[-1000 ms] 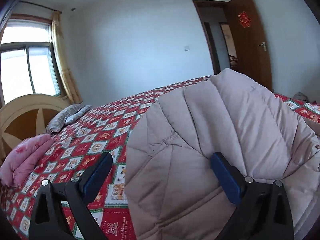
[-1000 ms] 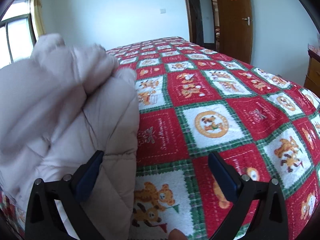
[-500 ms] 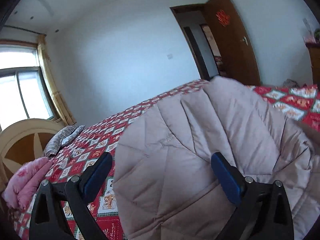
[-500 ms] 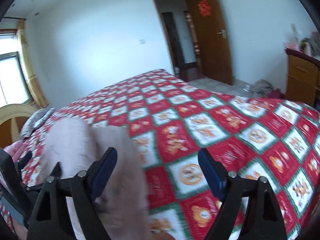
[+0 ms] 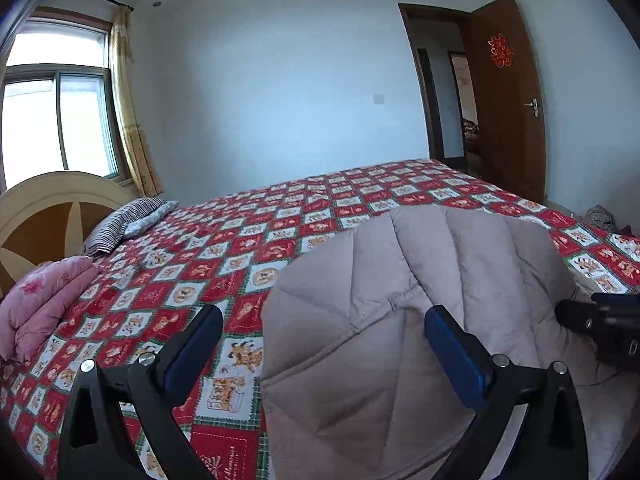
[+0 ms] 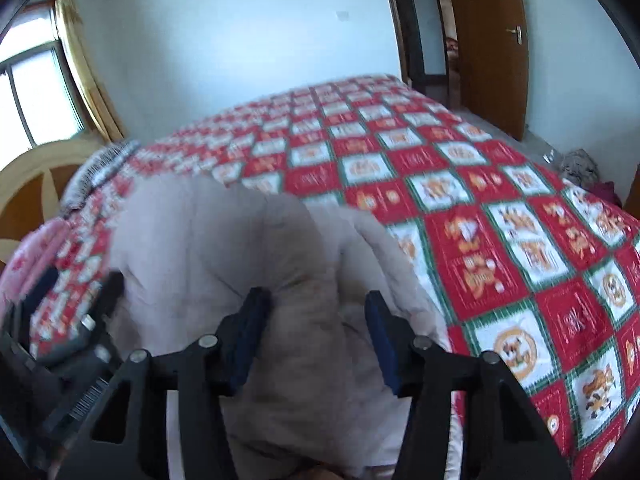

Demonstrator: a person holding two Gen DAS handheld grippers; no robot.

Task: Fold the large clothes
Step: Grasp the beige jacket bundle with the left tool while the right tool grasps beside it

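Note:
A beige quilted down coat (image 5: pixel 420 320) lies bunched on the red patterned bedspread (image 5: pixel 280 232) at the near edge of the bed. My left gripper (image 5: pixel 320 344) is open; its right finger rests over the coat, its left finger over the bedspread. In the right wrist view the coat (image 6: pixel 240 248) is a raised mound. My right gripper (image 6: pixel 316 328) has its jaws partly closed with a thick fold of the coat between them. The right gripper shows at the right edge of the left wrist view (image 5: pixel 600 324).
A pink folded quilt (image 5: pixel 44 300) and a striped pillow (image 5: pixel 124 224) lie by the wooden headboard (image 5: pixel 44 204) at the left. A window (image 5: pixel 56 120) is behind it. An open brown door (image 5: pixel 508 100) is at the back right. Clothes lie on the floor (image 6: pixel 580 164).
The right gripper swung left onto the coat and its jaws narrowed around a fold. The left wrist view levelled out; the coat mound sits lower than before.

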